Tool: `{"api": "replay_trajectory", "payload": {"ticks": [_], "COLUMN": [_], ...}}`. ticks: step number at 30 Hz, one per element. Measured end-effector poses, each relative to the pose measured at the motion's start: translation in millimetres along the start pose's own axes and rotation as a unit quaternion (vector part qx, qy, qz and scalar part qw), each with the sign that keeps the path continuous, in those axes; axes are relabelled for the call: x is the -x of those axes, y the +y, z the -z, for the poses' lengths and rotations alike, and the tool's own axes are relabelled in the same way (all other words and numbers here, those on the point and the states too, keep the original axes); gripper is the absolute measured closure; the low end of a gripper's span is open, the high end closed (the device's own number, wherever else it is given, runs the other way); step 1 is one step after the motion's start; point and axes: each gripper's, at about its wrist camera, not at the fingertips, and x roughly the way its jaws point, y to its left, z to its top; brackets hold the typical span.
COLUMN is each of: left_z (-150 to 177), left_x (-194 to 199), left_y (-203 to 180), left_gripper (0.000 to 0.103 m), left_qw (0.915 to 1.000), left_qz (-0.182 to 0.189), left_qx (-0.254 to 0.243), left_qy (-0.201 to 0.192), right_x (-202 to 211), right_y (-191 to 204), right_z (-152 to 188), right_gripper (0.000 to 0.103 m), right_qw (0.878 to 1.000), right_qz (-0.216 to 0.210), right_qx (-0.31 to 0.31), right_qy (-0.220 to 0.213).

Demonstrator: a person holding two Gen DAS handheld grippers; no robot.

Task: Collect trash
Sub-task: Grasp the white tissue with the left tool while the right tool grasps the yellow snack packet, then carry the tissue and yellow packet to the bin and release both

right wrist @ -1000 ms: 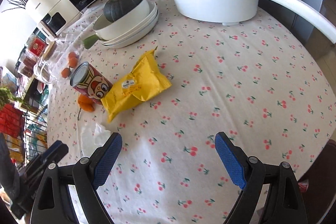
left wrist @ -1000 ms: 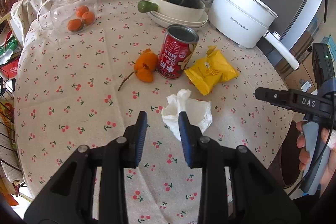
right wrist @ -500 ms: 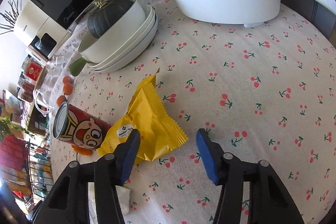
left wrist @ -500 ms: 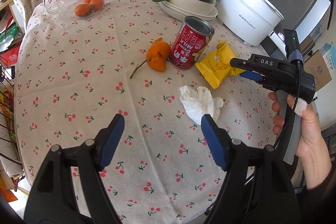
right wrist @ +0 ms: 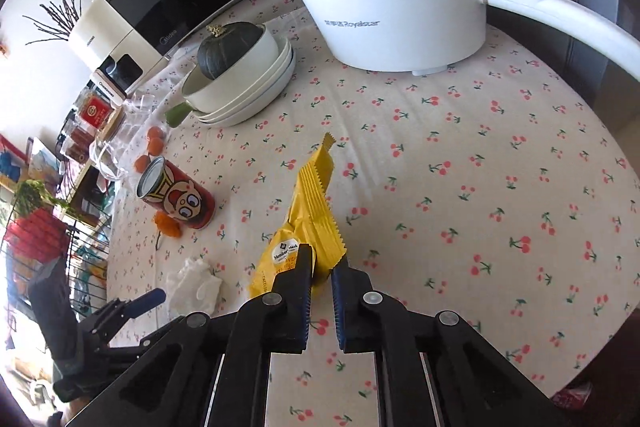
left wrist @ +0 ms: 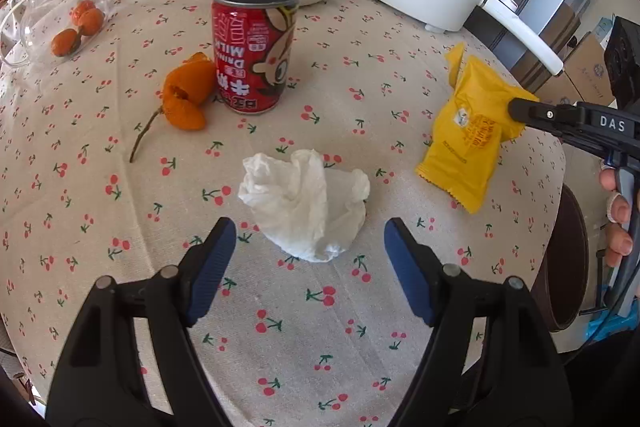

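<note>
The white pot [right wrist: 400, 15] is showing "Royalstar"; the red can [left wrist: 254, 47] is reading "MILK". The right gripper [right wrist: 321, 269] is pinching the yellow packet [right wrist: 308, 223], while the left gripper [left wrist: 310, 271] is hanging wide open around the crumpled tissue [left wrist: 304, 203].

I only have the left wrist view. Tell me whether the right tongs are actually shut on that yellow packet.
Observer: Yes. In the right wrist view the right tongs are shut, with both pads pinching the near end of the yellow packet, beside its round white label.
Operator: Describe how the packet sits in the grip.
Observer: It is folded up on edge between the pads. Its serrated far seam points away, toward the white pot.
</note>
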Motion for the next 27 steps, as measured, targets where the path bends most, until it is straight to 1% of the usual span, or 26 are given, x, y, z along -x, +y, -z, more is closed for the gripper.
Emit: {"api": "replay_trajectory", "payload": {"ticks": [3,4,5,6,7,8,9,10,12,16,18,23,27], "left_z": [-3,-4,-4,-4,-4,-4,-4,-4,-3,4,8,16,22], "left_x": [-10,-14,-17,-20,-22,-22,-22,-21,-19,-9,0,23,38], "left_y": [-9,-11,-13,-15,-18,-21,-22,-22,-21,-31,-41,-72,-99], "left_gripper": [0.027,0.031,0.036,0.048,0.053,0.055,0.063,0.074,0.086,0.088,0.088,0.088,0.088], "left_qw": [0.9997,0.9996,0.9994,0.9990,0.9979,0.9971,0.9964,0.9962,0.9975,0.9980,0.9982,0.9970,0.9944], "left_qz": [-0.016,-0.022,-0.027,-0.036,-0.055,-0.065,-0.073,-0.075,-0.061,-0.047,-0.033,0.010,0.057], "left_qx": [-0.017,-0.020,-0.022,-0.027,-0.035,-0.041,-0.044,-0.043,-0.035,-0.041,-0.047,-0.068,-0.078], "left_qy": [0.000,0.000,0.001,0.002,0.000,-0.003,-0.005,-0.005,-0.005,-0.010,-0.018,-0.036,-0.043], "right_x": [19,24,28,32,36,40,45,49,58,78,87,107,124], "right_y": [-18,-22,-26,-29,-32,-35,-39,-42,-45,-51,-52,-59,-68], "right_z": [12,17,21,25,29,33,37,41,46,55,60,72,80], "right_gripper": [0.093,0.093,0.093,0.093,0.093,0.093,0.093,0.093,0.093,0.093,0.093,0.093,0.093], "right_qw": [1.000,1.000,1.000,1.000,1.000,1.000,1.000,1.000,0.999,0.999,0.999,0.999,0.999], "right_qz": [0.008,0.012,0.015,0.018,0.020,0.021,0.023,0.025,0.029,0.032,0.035,0.041,0.043], "right_qx": [-0.008,-0.008,-0.009,-0.010,-0.011,-0.012,-0.013,-0.015,-0.016,-0.010,-0.009,-0.011,-0.014], "right_qy": [0.001,0.001,0.002,0.002,0.003,0.003,0.003,0.003,0.002,-0.009,-0.013,-0.017,-0.027]}}
